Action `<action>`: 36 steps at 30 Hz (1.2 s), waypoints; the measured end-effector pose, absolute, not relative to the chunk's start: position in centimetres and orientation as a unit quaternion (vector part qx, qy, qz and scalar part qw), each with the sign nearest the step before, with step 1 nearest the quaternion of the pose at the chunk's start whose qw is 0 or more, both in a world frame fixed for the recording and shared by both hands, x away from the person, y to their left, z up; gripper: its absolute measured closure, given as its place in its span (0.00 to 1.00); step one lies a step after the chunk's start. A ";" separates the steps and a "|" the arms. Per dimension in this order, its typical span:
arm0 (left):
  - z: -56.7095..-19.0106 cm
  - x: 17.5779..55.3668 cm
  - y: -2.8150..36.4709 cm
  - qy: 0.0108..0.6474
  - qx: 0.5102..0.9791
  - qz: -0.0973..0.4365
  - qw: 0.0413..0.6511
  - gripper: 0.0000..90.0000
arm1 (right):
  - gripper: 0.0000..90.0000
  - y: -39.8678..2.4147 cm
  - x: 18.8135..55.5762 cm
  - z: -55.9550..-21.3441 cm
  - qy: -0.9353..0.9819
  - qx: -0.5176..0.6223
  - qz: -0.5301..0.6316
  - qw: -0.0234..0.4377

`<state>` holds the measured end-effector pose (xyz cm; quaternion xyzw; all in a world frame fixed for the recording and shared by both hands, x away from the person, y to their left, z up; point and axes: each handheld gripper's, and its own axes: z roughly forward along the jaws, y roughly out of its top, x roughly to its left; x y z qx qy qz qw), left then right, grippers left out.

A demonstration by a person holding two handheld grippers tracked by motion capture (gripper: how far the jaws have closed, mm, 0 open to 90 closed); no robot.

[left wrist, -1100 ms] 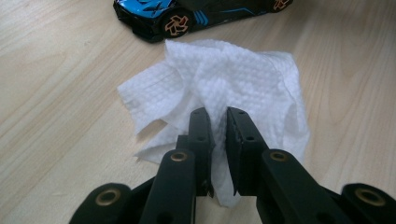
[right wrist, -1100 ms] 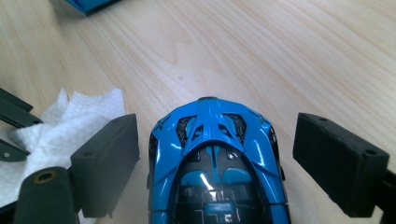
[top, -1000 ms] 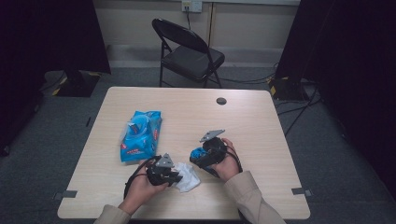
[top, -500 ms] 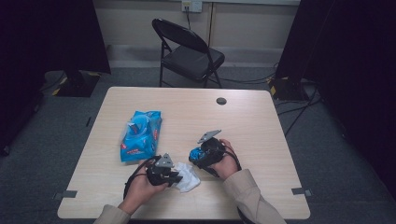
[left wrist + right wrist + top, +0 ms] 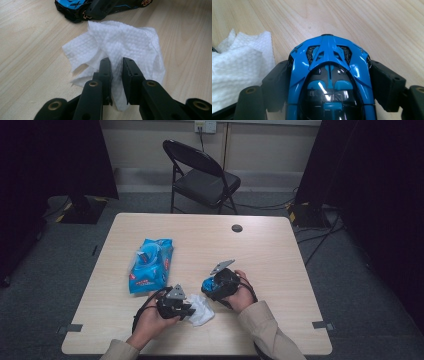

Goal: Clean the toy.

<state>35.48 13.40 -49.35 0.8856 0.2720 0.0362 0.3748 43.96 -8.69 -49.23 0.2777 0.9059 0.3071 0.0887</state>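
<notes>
Item: blue toy car [image 5: 329, 82], on the table [image 5: 280, 250] at the person's near edge. It lay lengthwise between the jaws of the right gripper [image 5: 329, 85], whose pads pressed both its flanks; those jaws had just been closing, with the car between them. In the high view the right gripper [image 5: 220, 284] sat over the car, in the right hand [image 5: 240, 292].

Item: white wipe [image 5: 117, 50], crumpled, just beside the car on its left in the high view, where it showed as a pale wad [image 5: 202, 310]. The left gripper [image 5: 116, 62] stood nearly closed, with a fold of the wipe pinched in the narrow gap between its jaws. The left hand [image 5: 150, 320] held the left gripper [image 5: 175, 302] low at the table's near edge.

Step in hand, as judged: car secured, wipe gripped, cleaning of the car about to start. The next move would call for a firm, steady hold on the car while the wipe is lifted and drawn over its bodywork without slipping from the jaws.

Item: blue pack of wipes [image 5: 150, 265], left of the car and farther from the person, apart from it.

Surface: pale wood-grain tabletop, with a dark round cap [image 5: 237, 228] toward the far edge.

Room: grey carpet, black folding chair [image 5: 200, 175] beyond the table, dark curtains either side, cables along the floor.
</notes>
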 end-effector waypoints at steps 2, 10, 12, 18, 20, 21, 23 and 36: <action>-49.4 35.5 13.4 0.274 0.885 0.035 0.376 0.87 | 0.27 -8.7 44.0 -49.2 0.904 0.287 0.305 0.088; -49.3 35.6 13.5 0.277 0.884 0.034 0.375 0.87 | 0.28 -9.8 43.8 -48.8 0.889 0.305 0.332 0.085; -49.3 35.5 13.5 0.278 0.884 0.035 0.375 0.87 | 0.28 -10.0 43.6 -48.5 0.885 0.307 0.339 0.089; -49.3 35.5 13.4 0.281 0.883 0.036 0.375 0.88 | 0.28 -10.6 43.1 -47.7 0.880 0.297 0.359 0.092; -49.3 35.5 13.4 0.281 0.883 0.037 0.374 0.88 | 0.28 -10.9 43.0 -47.5 0.877 0.298 0.366 0.092; -49.3 35.5 13.4 0.282 0.883 0.037 0.374 0.88 | 0.28 -11.0 42.9 -47.4 0.875 0.299 0.369 0.091; -49.3 35.5 13.4 0.282 0.883 0.038 0.374 0.88 | 0.28 -11.3 42.8 -47.2 0.870 0.301 0.380 0.091; -48.5 35.4 12.6 0.278 0.869 0.036 0.407 0.65 | 0.28 -14.3 41.1 -45.1 0.836 0.309 0.441 0.107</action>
